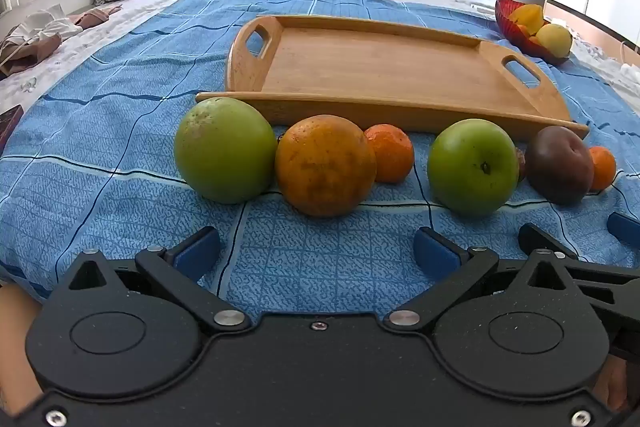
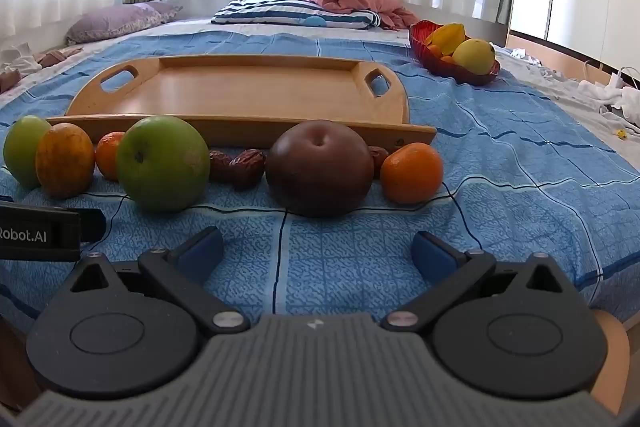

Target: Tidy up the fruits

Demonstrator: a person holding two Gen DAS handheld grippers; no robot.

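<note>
Both grippers hang spread wide and empty, the left gripper (image 1: 316, 251) just short of a large orange (image 1: 325, 165), the right gripper (image 2: 318, 251) facing a dark brown fruit (image 2: 319, 167). Beyond the fruit row waits a bare wooden tray (image 2: 240, 95). Nothing is picked yet; next comes closing on one fruit.

fruit row (image 2: 320, 167) ahead, bare blanket (image 2: 320, 259) before it

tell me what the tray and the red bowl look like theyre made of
Tray: wood, perhaps bamboo, with a smooth satin finish; pale brown, faint grain, cut-out handles.
Red bowl: looks like translucent glass or plastic; light glows through its ribbed wall, so which one is unclear.
</note>
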